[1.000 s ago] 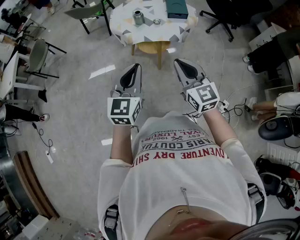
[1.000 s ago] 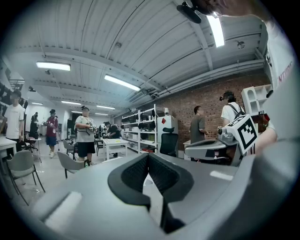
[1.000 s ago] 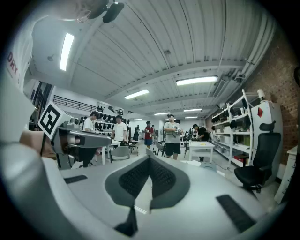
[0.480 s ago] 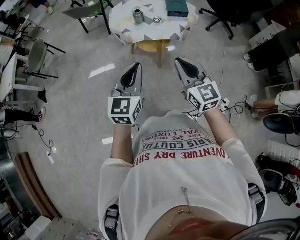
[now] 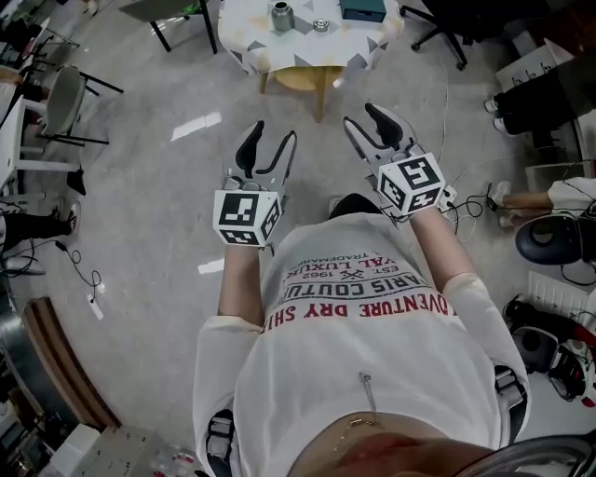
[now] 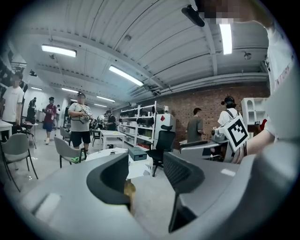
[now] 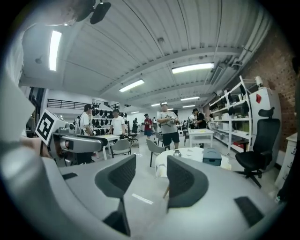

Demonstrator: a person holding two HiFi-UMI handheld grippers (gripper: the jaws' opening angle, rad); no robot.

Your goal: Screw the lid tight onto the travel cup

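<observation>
we hold left hand-held gripper [image 5: 269,147] over floor, jaws just opened, nothing between, travel cup [image 5: 281,16] upright on table [image 5: 244,39] well ahead, lid [image 5: 321,25] off, just right of it, right hand-held gripper [image 5: 370,126] jaws just opened too, empty

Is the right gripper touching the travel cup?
Apart. Head view: right gripper, fingers just opening and empty, hangs over floor; travel cup stands on the far table.

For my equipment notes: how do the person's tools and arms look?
The left tool and right tool are grey, each with two dark-padded jaws and a white cube of black square markers. The sleeves are short and white, on a T-shirt with red and dark print. Both tools' jaws have just been opening, nothing between them.
</observation>
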